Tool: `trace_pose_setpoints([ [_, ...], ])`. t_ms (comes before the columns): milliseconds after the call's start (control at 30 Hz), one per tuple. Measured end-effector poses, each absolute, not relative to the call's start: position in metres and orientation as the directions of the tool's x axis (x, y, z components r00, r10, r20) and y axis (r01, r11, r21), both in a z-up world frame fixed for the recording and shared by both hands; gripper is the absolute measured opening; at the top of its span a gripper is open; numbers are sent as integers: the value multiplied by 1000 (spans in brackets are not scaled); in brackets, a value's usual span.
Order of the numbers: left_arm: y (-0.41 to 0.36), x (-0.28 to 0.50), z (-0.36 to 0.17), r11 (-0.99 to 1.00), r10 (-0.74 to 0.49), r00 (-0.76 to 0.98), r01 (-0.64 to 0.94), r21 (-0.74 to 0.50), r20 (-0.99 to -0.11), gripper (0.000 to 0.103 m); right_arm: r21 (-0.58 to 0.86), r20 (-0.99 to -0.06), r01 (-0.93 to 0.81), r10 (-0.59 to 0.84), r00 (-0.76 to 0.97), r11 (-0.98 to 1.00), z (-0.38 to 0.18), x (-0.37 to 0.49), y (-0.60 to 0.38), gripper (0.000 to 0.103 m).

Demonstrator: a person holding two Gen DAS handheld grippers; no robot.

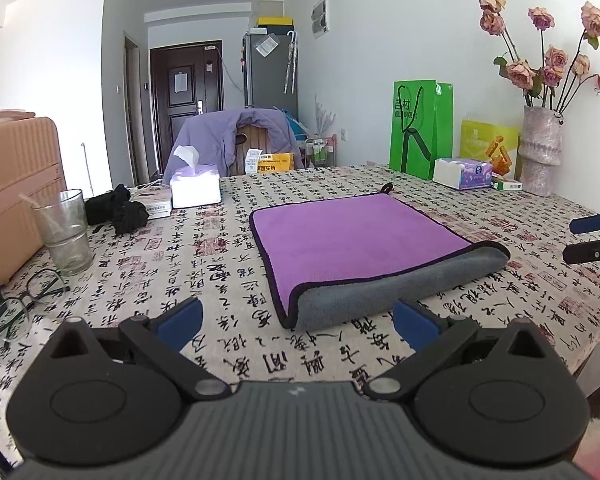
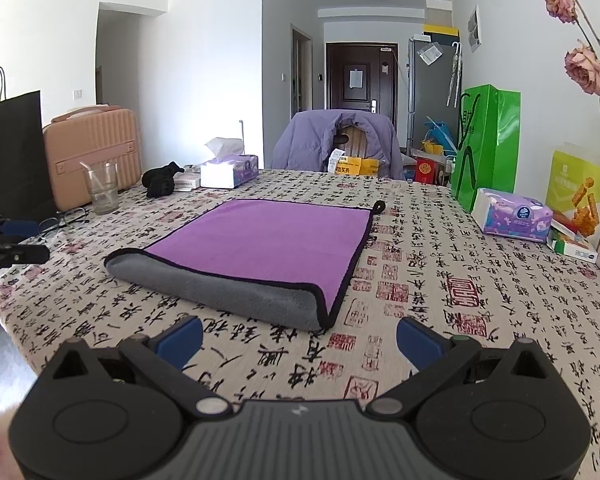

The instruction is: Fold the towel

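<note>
A purple towel (image 1: 352,240) with a grey underside and black trim lies folded in half on the table, its grey fold edge toward me. It also shows in the right wrist view (image 2: 268,248). My left gripper (image 1: 298,320) is open and empty, just short of the towel's near left corner. My right gripper (image 2: 300,338) is open and empty, just short of the near right corner. The right gripper also shows at the right edge of the left wrist view (image 1: 592,238), and the left gripper at the left edge of the right wrist view (image 2: 16,240).
The table (image 1: 204,280) has a calligraphy-print cloth. On the left are a glass (image 1: 66,232), glasses (image 1: 24,300), a black cloth (image 1: 116,210) and a tissue box (image 1: 196,188). On the right are a green bag (image 1: 418,128), tissue pack (image 1: 462,174) and flower vase (image 1: 540,148).
</note>
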State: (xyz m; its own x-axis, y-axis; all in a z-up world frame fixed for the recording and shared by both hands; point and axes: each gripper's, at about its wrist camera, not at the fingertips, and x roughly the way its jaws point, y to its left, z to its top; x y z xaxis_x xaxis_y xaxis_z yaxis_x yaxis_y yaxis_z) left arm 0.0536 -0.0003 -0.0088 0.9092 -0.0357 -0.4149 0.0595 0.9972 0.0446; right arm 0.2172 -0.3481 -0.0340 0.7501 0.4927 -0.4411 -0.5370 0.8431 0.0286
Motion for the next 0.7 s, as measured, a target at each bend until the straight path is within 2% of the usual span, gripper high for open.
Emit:
trace_pose_setpoints([
  [700,3,128,-19,995,-79,875,101,20,-478,103,34,-500,-575,512,698,817,-41,289,-321,103],
])
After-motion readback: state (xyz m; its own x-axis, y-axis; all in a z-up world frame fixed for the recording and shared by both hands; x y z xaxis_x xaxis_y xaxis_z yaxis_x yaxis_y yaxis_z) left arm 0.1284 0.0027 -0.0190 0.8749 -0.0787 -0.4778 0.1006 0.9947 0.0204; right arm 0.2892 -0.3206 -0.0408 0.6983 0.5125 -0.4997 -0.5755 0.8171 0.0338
